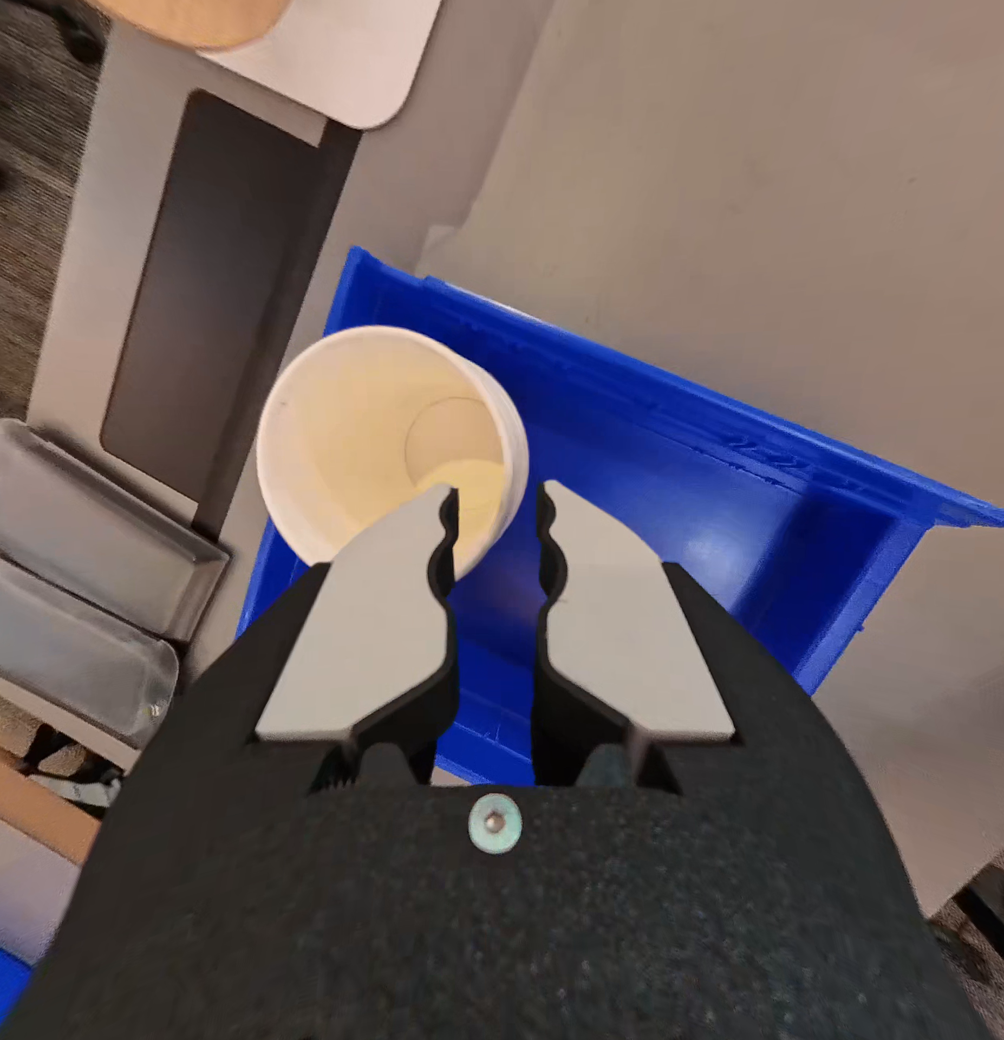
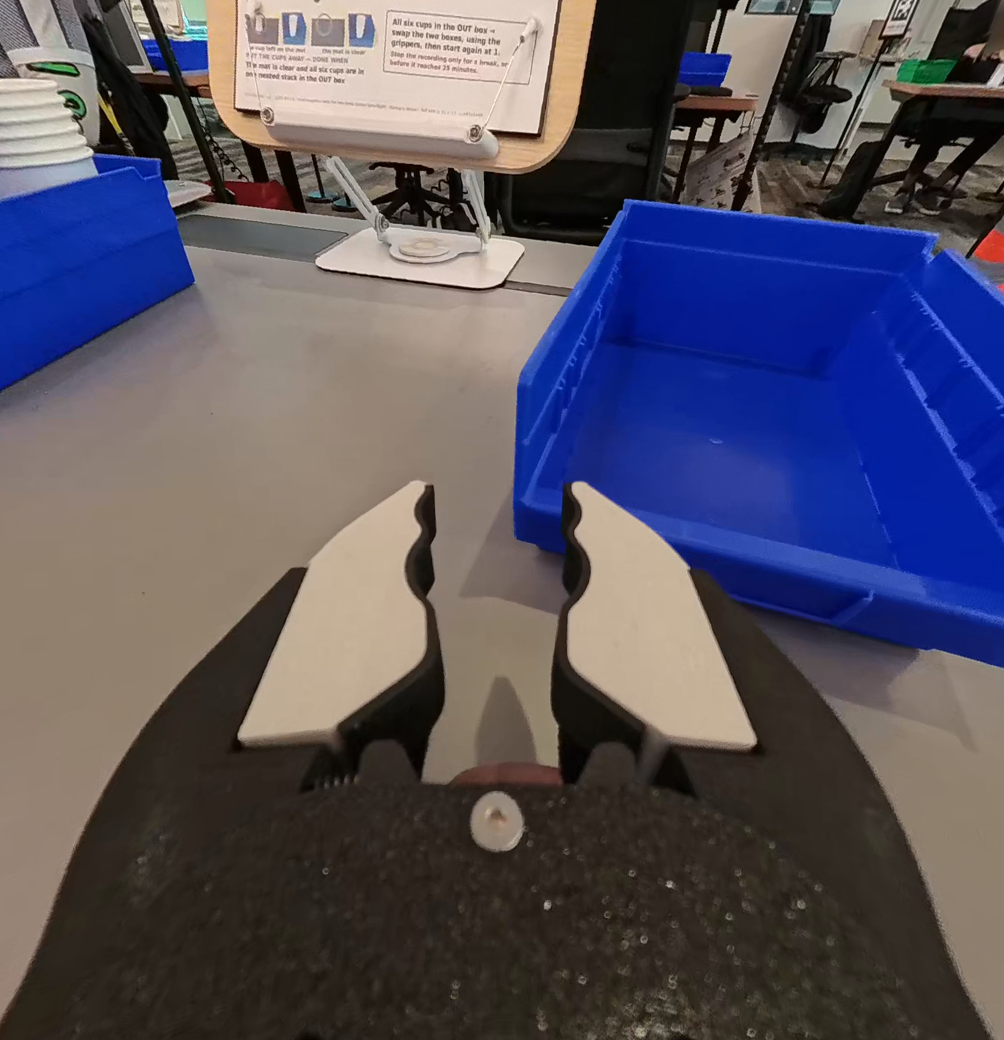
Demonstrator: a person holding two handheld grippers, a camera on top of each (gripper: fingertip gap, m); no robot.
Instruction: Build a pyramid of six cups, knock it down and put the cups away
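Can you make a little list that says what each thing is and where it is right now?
cups: white stack standing in the far left blue bin
left gripper: open above that bin, one finger inside the top cup
right gripper: open, empty, low over the grey table
other blue bin: empty, on the right
sign stand: at the table's back

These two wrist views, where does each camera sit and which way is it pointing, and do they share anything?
Left wrist view: on the left gripper, tilted steeply down over a blue bin with a white cup at its jaws; jaws apart.
Right wrist view: on the right gripper, low over the grey table, facing an instruction stand, an empty blue bin and a cup stack; jaws apart.
Shared: the table; which bin, cannot tell.
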